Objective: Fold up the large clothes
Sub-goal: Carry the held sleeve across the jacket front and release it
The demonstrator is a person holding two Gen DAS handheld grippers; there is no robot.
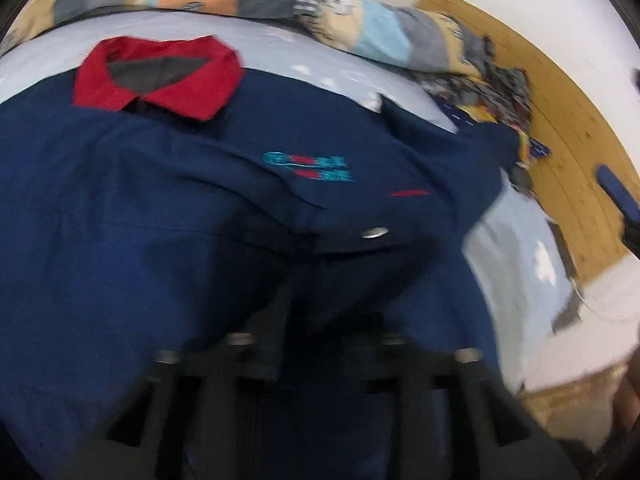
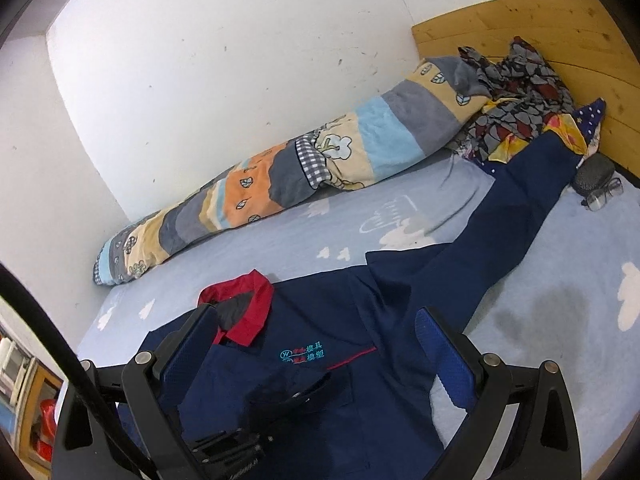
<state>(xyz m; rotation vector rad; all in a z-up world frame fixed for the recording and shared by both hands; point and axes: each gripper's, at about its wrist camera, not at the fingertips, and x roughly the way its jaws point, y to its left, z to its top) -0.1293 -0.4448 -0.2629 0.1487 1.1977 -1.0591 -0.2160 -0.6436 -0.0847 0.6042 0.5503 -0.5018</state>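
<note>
A large navy-blue work jacket point(image 2: 320, 360) with a red fold-down collar point(image 2: 244, 308) lay spread face up on the pale blue bed sheet point(image 2: 560, 320) printed with white clouds. One long sleeve point(image 2: 520, 208) stretched away toward the wooden headboard point(image 2: 520, 28). On the chest sat teal and red embroidered lettering point(image 2: 302, 354) above a thin red pocket trim, with a silver snap button point(image 1: 374, 234) lower down.

The right gripper point(image 2: 320, 344) hovered over the jacket's chest with its blue-padded fingers point(image 2: 448, 352) standing wide apart — nothing was between them, the cloth lying below.

The left gripper point(image 1: 316, 280) pointed down close over the jacket front near the snap; its view was blurred, the dark fingers merged with the dark cloth, and whether they gripped any fabric could not be told.

Along the white wall lay a rolled patchwork quilt point(image 2: 280, 176) in orange, grey, blue and cream — and by the headboard, a heap of patterned clothes point(image 2: 516, 108).
</note>
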